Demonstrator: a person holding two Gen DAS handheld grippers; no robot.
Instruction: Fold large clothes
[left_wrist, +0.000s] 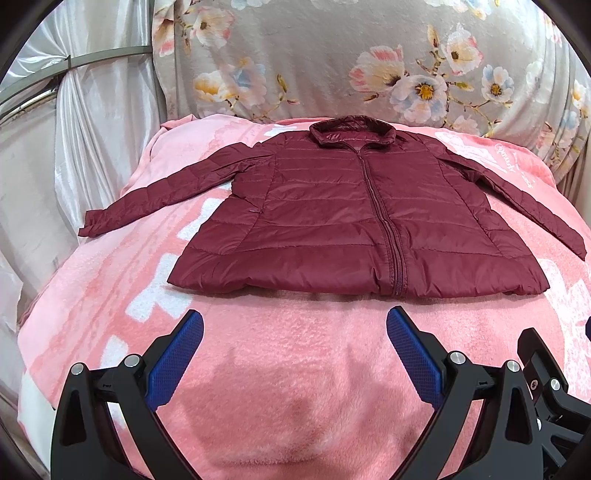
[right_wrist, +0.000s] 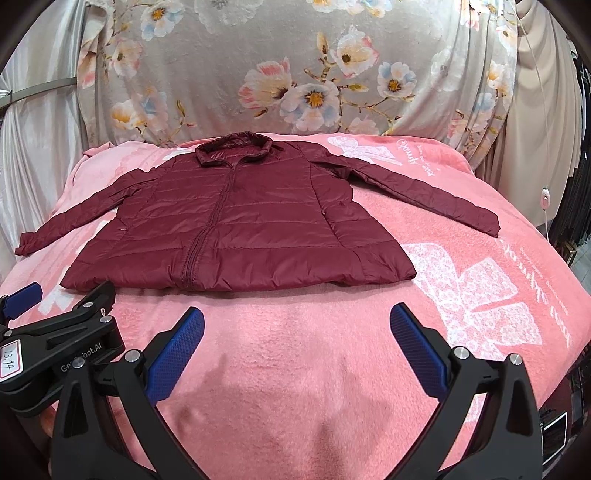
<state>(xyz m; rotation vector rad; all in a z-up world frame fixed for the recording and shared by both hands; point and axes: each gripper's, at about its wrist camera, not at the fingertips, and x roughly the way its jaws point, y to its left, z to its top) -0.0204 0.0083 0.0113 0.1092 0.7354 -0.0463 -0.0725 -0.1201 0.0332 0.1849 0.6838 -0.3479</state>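
The maroon puffer jacket (left_wrist: 354, 218) lies flat at 12 o'clock, zip running 12-to-6, beyond the left gripper (left_wrist: 294, 332) and right gripper (right_wrist: 297, 330), both spread wide, holding nothing

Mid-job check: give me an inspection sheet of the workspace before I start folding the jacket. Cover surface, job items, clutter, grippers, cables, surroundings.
Surface: pink blanket with white bow prints, fuzzy, mostly smooth.
Job's things: maroon puffer jacket lies flat, front up, zipped, collar at the far end, both sleeves spread outward; unfolded.
Clutter: nothing seen on the blanket besides the jacket.
Grippers: left gripper open, empty, above the blanket short of the hem; right gripper open, empty, likewise short of the hem.
Cables: thin white cord with a small switch hangs at the right edge, off the blanket.
Surroundings: floral fabric behind the far end; white satin drape on the left.
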